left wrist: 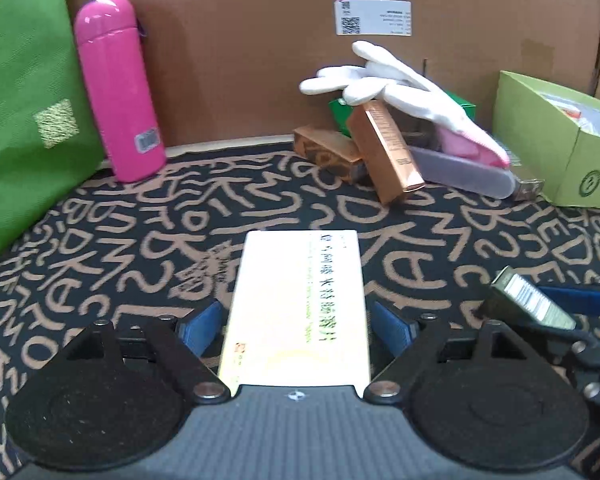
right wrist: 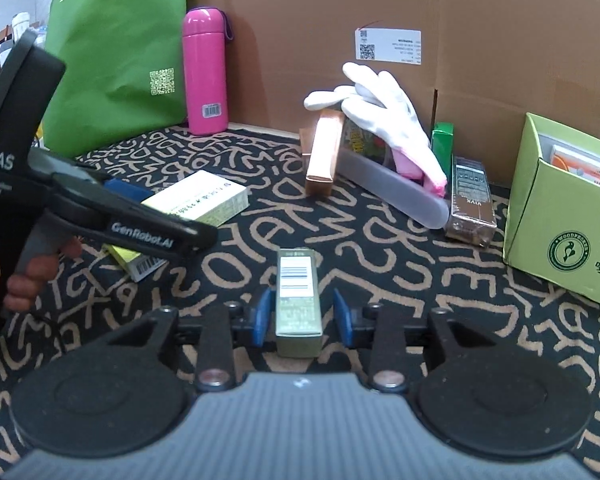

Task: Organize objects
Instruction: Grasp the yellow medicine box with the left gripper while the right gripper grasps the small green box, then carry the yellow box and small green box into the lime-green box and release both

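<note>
My left gripper (left wrist: 296, 326) is open around a flat white medicine box (left wrist: 298, 308) lying on the patterned cloth; both blue pads stand a little clear of its sides. The same box shows in the right wrist view (right wrist: 200, 202). My right gripper (right wrist: 300, 316) is open around a narrow olive-green box with a barcode label (right wrist: 298, 300), with small gaps on both sides. That box also appears in the left wrist view (left wrist: 532, 304). A pile at the back holds copper boxes (left wrist: 384, 148), a white glove (left wrist: 400, 80) and a translucent case (right wrist: 392, 188).
A pink bottle (left wrist: 118, 92) and a green bag (left wrist: 24, 100) stand at the back left against a cardboard wall (left wrist: 260, 40). An open light-green carton (right wrist: 564, 220) with packets sits at the right. A yellow box (right wrist: 134, 262) lies under the left gripper's handle.
</note>
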Demonstrator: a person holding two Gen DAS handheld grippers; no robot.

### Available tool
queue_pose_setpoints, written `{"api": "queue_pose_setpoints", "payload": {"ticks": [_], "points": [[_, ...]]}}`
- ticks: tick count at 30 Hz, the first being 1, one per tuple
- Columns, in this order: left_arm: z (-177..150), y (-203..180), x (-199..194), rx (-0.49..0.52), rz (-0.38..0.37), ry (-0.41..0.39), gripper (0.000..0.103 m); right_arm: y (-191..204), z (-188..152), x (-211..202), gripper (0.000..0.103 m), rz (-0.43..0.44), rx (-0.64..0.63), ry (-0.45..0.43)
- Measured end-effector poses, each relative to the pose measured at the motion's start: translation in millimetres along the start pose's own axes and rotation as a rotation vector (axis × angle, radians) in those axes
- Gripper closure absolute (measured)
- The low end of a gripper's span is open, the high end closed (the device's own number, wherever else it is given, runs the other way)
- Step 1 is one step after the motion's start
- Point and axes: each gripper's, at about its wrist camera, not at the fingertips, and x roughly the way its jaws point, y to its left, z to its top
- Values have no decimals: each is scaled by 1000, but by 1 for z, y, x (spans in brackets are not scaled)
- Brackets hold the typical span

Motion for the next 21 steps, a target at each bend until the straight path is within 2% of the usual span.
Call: {"api": "queue_pose_setpoints", "payload": {"ticks": [7,8,9,10,14,18,21], "points": [[-1,0,5,-42,-4,-9,14,-1,3,6,70,14,-7,1],[-2,0,4,-42,-8,-14,18,-2,2,7,75,18,-6,4],[-3,1,2,-39,-19,-21,29,-2,2,8,80,20,-4,5],[-3,0,0,-29,-23,-28,35,-2,1,8,80,25,-5,1],[-7,-3,-9,-10,-42,-15,34,-2,-2,3,81,35,0,-15],[-4,-5,-17,-30,-96,-7,34,-7,0,-12,81,31,15,-60],[7,-13,-28,-31,-131,-42,34,-16,5,-29,81,5,21,-112]]}}
